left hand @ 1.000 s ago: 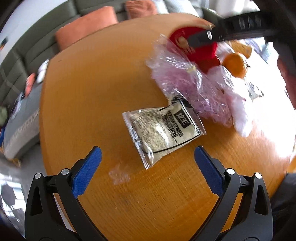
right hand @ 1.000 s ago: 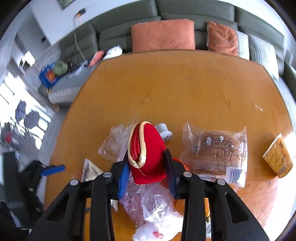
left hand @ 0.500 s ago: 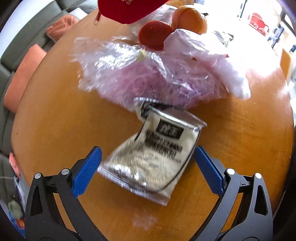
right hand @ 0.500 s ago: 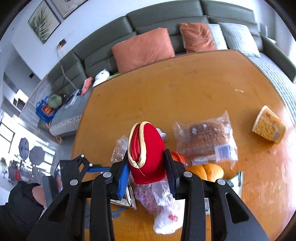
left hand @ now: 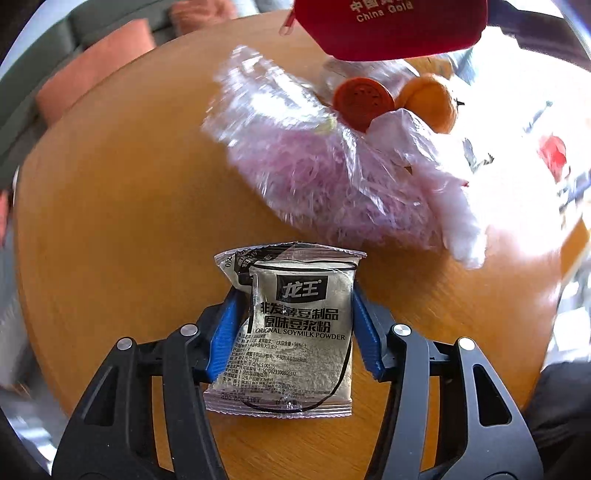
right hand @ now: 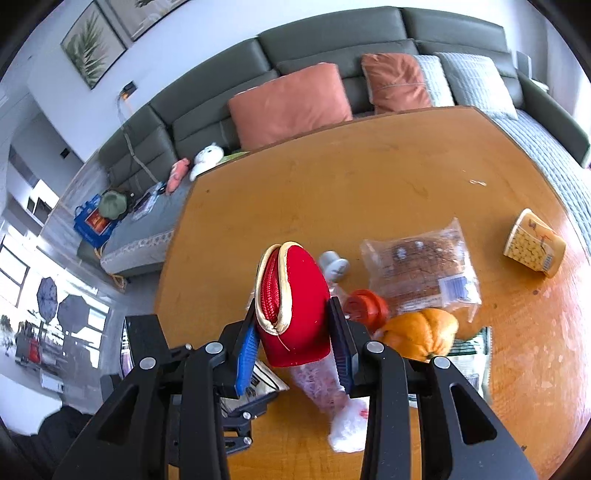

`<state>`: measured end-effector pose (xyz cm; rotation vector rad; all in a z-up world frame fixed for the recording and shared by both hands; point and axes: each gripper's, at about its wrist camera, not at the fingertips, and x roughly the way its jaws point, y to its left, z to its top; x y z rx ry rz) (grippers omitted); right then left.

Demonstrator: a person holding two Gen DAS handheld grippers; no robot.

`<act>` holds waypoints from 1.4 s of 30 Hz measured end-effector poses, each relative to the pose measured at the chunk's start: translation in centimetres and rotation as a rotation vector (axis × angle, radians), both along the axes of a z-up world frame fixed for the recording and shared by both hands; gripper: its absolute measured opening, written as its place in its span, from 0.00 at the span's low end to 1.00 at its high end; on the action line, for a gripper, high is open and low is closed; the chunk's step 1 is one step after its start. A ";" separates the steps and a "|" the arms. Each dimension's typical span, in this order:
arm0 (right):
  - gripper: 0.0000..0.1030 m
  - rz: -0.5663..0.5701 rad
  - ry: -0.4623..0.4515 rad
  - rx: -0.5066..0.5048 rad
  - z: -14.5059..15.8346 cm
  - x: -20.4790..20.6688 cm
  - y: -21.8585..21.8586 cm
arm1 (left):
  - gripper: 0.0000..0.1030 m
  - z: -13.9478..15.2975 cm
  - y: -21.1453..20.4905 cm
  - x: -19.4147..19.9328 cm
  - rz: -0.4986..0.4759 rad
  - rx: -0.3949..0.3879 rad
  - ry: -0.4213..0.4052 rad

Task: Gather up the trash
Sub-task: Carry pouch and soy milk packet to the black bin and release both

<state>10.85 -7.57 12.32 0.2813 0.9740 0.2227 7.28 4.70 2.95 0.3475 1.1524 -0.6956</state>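
A silver soymilk powder packet (left hand: 295, 332) lies on the round wooden table (left hand: 129, 221). My left gripper (left hand: 295, 295) is closing on it, and its blue pads touch the packet's two side edges. The right gripper (right hand: 293, 306) is shut on a red zip pouch (right hand: 295, 295) and holds it above the table. That pouch (left hand: 388, 26) also hangs at the top of the left wrist view. Just beyond the packet lies a clear bag of pink shreds (left hand: 332, 177) with a white plastic bag (left hand: 454, 214) beside it.
An orange-red lid (left hand: 364, 98) and an orange fruit (left hand: 428, 103) sit behind the bags. A clear packet of dark biscuits (right hand: 421, 269), a small white cap (right hand: 334, 266) and a tipped yellow paper cup (right hand: 533, 249) lie farther right. A grey sofa with cushions (right hand: 291, 103) stands past the table.
My left gripper has come down over the packet and its wide-open jaws have closed in on the packet's sides. The right gripper has risen with the red pouch.
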 end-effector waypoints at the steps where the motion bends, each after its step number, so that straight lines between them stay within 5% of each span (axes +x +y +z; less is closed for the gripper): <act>1: 0.36 0.011 -0.003 0.001 0.1 0.0 0.3 | 0.53 0.1 0.5 -0.5 0.033 -0.011 0.004; 10: 0.36 0.181 -0.016 0.019 0.6 -0.6 6.4 | 0.53 1.5 6.4 -3.0 0.284 -0.080 -0.007; 20: 0.36 0.441 -0.009 0.020 0.3 -2.5 17.7 | 0.53 2.9 19.8 -10.8 0.606 -0.088 -0.049; 42: 0.36 0.943 0.110 -0.040 -4.2 -12.2 41.7 | 0.53 0.2 39.2 -24.6 1.227 -0.063 -0.041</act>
